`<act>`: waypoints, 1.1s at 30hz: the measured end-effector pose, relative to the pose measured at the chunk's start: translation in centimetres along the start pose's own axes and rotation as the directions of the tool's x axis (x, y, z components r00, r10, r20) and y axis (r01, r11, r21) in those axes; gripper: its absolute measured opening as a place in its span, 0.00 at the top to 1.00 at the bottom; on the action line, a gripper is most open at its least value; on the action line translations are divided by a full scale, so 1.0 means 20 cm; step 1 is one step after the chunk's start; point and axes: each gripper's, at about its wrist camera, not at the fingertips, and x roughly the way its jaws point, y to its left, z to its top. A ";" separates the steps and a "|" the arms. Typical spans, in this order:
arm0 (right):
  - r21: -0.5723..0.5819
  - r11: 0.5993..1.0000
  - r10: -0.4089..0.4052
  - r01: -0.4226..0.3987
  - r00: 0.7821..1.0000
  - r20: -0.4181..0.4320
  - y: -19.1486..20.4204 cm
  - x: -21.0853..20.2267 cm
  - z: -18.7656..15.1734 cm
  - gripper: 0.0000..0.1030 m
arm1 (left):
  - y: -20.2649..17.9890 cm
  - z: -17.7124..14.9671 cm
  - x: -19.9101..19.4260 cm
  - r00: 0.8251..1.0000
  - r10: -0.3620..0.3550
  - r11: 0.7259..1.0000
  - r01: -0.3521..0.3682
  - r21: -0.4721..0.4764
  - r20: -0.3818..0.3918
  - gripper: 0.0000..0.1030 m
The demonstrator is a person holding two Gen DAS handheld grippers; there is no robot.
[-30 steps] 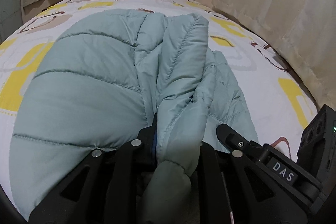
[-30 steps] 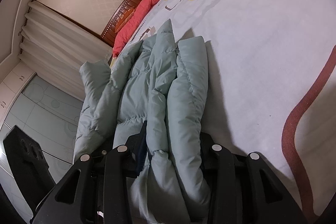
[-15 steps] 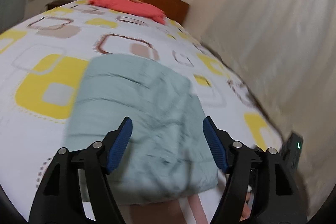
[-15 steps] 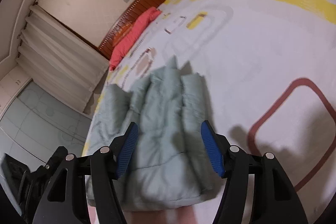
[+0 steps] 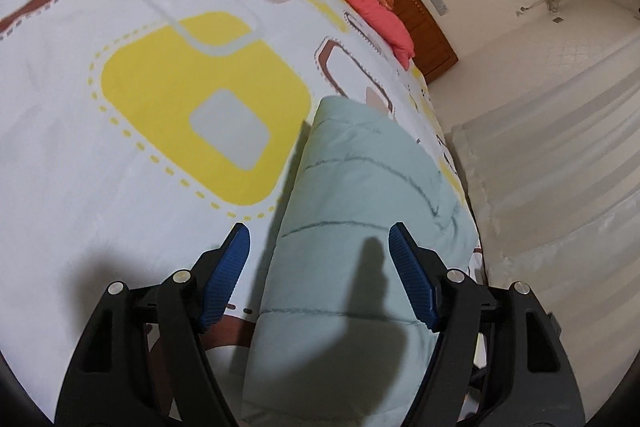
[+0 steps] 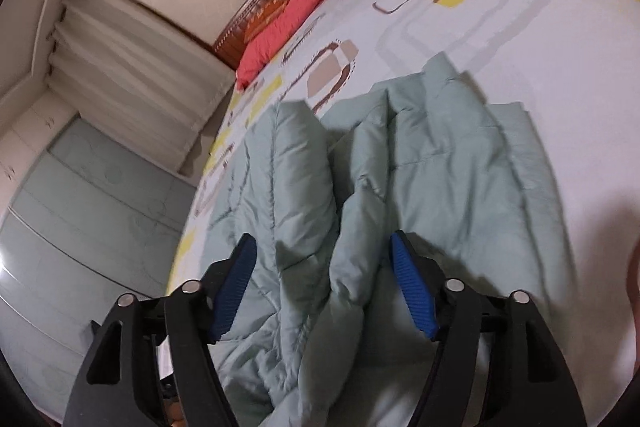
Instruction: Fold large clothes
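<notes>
Left wrist view: the left gripper (image 5: 318, 267) was angled down over the jacket (image 5: 360, 227), jaws just spread, nothing gripped. The right gripper (image 6: 320, 283) was tilted likewise, jaws closing, still apart and clear of the fabric.

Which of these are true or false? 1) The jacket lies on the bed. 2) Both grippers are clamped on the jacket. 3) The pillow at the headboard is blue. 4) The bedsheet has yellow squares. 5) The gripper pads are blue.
1) True: the pale green quilted jacket lies on the bed.
2) False: the left gripper and right gripper both stand open, pads not pressing the fabric. The left has just been opening, the right closing again.
3) False: the pillow is coral red.
4) True: the bedsheet shows yellow rounded squares.
5) True: the pads are blue.
</notes>
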 end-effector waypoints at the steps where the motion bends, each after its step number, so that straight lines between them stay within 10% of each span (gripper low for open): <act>1: -0.019 1.000 -0.010 0.009 1.000 -0.011 0.01 0.02 0.00 0.76 | 0.01 0.00 0.01 1.000 -0.004 1.000 0.004 -0.004 -0.008 0.31; 13: -0.027 1.000 0.013 -0.011 0.995 0.095 -0.09 -0.24 0.10 0.90 | -0.14 -0.05 0.15 0.993 -0.088 0.996 0.090 0.024 -0.084 0.30; 26: 0.100 0.995 -0.026 0.022 0.999 0.037 -0.50 -0.20 0.13 0.89 | -0.27 -0.24 0.40 0.989 0.055 0.979 -0.026 0.204 -0.137 0.25; 33: 0.160 0.987 0.003 -0.012 0.998 0.059 -0.47 -0.33 0.09 0.58 | -0.19 -0.21 0.33 0.987 -0.011 0.994 0.029 0.109 -0.158 0.25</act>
